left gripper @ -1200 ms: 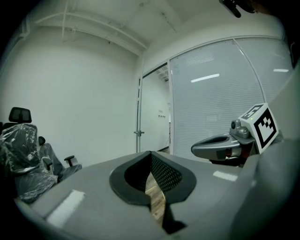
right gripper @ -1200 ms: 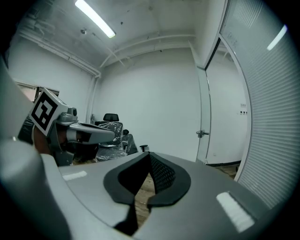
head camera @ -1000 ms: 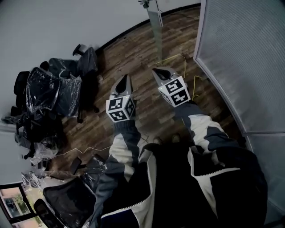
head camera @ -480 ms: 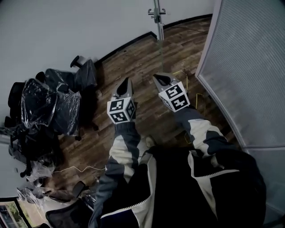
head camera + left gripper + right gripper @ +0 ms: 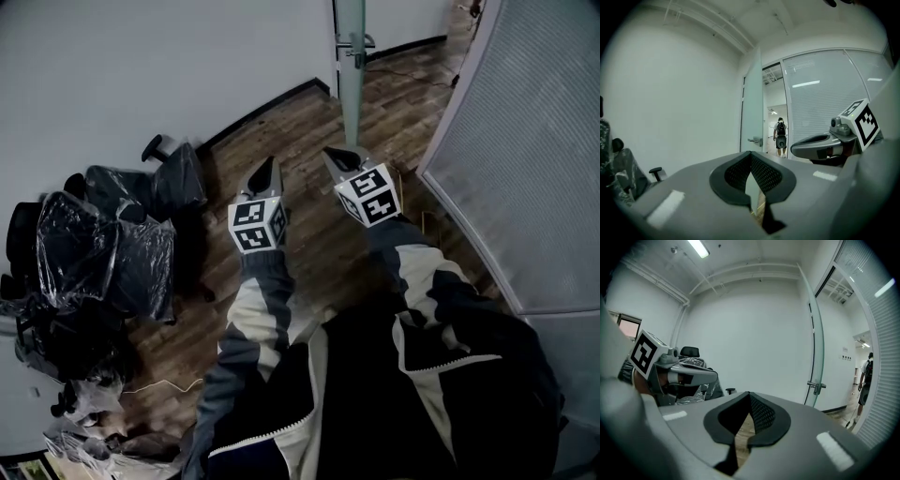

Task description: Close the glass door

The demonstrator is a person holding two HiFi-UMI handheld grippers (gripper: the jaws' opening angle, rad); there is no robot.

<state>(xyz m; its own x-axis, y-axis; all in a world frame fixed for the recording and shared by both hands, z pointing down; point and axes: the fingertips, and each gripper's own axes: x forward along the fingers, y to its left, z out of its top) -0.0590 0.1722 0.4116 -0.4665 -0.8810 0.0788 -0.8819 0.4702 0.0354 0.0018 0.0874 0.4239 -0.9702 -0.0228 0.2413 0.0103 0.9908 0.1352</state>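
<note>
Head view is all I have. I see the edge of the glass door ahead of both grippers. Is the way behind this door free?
Observer: No. The left gripper view shows a person with a backpack through the doorway, past the open glass door.
Operator: Do the grippers hold something?
Observer: No. The left gripper and the right gripper each have their jaws together, with nothing between them.
</note>
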